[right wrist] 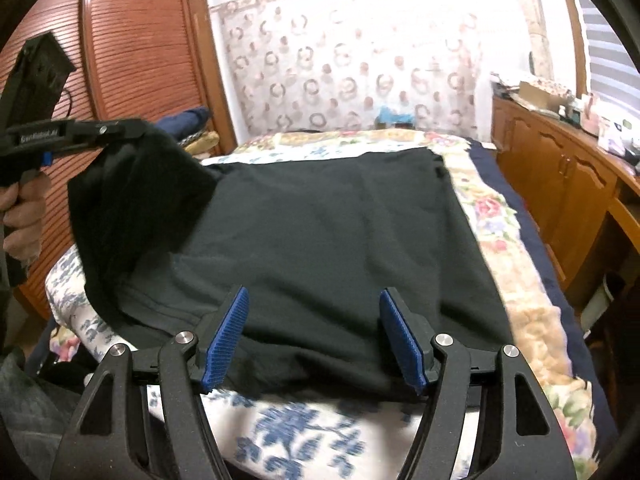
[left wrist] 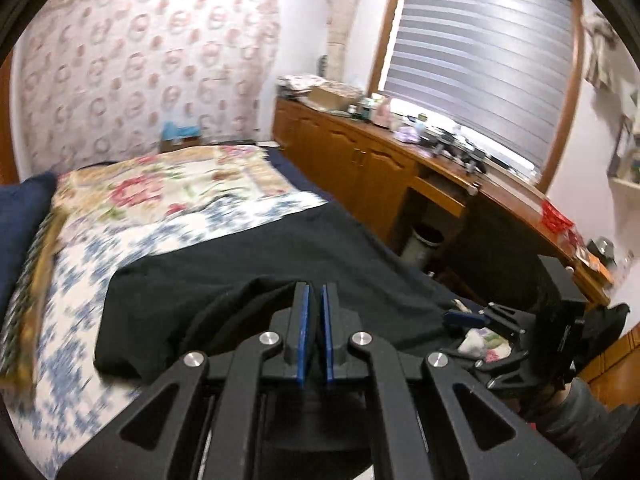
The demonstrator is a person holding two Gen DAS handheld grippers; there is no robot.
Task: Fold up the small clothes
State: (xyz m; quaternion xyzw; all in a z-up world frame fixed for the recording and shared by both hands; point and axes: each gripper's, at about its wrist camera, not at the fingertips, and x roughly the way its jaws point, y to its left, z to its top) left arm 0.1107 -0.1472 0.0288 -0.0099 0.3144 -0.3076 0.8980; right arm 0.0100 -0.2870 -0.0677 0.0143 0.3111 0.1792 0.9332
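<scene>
A black garment (right wrist: pixel 320 232) lies spread on the flowered bed cover (right wrist: pixel 504 216). My left gripper (left wrist: pixel 315 294) is shut on the garment's left edge (left wrist: pixel 248 300) and holds it lifted above the bed; it shows in the right wrist view (right wrist: pixel 136 130) at upper left, with cloth hanging from it. My right gripper (right wrist: pixel 314 304) is open, its blue pads (right wrist: pixel 226 338) apart over the garment's near edge, holding nothing. It also shows in the left wrist view (left wrist: pixel 472 318) at lower right.
A wooden cabinet and desk (left wrist: pixel 360 160) run along the right of the bed, cluttered on top. A bin (left wrist: pixel 422 242) stands under the desk. A wooden wardrobe (right wrist: pixel 140 60) stands left of the bed. A navy pillow (left wrist: pixel 20 216) lies at the left.
</scene>
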